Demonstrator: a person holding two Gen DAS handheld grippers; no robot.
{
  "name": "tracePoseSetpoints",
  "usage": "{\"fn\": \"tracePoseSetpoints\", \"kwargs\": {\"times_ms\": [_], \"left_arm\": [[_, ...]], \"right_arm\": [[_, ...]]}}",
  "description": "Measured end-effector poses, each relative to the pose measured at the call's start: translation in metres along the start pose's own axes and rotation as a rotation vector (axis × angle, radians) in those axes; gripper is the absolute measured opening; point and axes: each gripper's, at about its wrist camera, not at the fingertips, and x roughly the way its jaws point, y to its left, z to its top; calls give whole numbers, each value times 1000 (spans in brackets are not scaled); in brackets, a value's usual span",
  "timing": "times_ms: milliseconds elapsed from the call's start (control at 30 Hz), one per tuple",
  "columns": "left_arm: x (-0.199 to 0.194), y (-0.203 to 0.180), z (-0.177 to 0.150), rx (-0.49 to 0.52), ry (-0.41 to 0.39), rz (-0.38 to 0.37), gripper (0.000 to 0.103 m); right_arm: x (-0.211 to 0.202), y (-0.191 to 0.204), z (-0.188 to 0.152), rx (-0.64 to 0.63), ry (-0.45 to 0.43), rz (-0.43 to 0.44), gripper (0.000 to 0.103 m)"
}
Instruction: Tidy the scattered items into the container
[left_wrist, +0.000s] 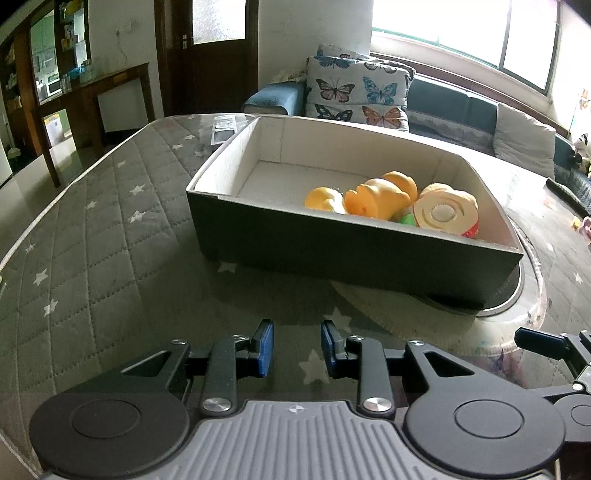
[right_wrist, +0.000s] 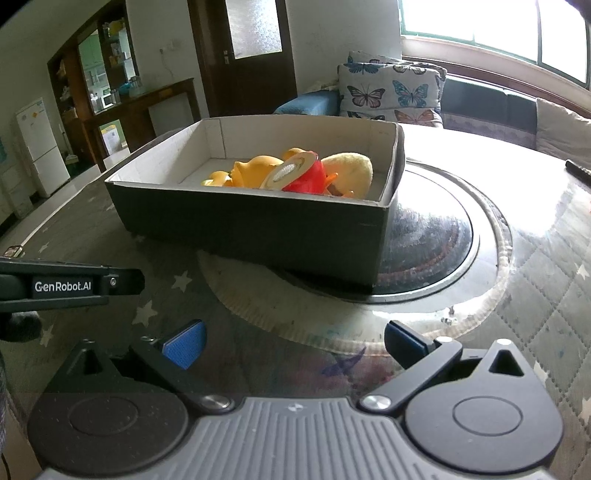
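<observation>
Left gripper (left_wrist: 297, 349) empty, jaws partly apart; right gripper (right_wrist: 293, 347) wide, empty. Toys (left_wrist: 391, 201) already in box (left_wrist: 332, 243) at 12 o'clock. Nothing seen left out; job looks done.

One cardboard box (left_wrist: 354, 236), dark outside and white inside, stands on the table (left_wrist: 110, 236), partly over one round inset plate (right_wrist: 443, 236) in the table's middle. Inside the box, toward its right end, lie several toys in a heap: three orange-yellow soft pieces show in the left wrist view, the middle one (left_wrist: 373, 199) largest, plus one swirl-roll toy (left_wrist: 445, 212) with a cream spiral face. One small green bit (left_wrist: 406, 219) and one red bit (left_wrist: 471, 232) peek out beneath; whether they are separate toys cannot be told. Two grippers are in view, each with two blue-padded fingers: left gripper (left_wrist: 297, 349), right gripper (right_wrist: 293, 345). Two butterfly-print cushions (left_wrist: 356, 90) are stacked on the far sofa (left_wrist: 461, 107).
</observation>
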Motion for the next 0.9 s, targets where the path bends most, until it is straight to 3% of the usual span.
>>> {"fn": "tracePoseSetpoints", "kwargs": {"times_ms": [900], "left_arm": [[26,-4,35,44,-14,-1,30]], "right_arm": [[27,1,37,-2,6,-8,103]]}}
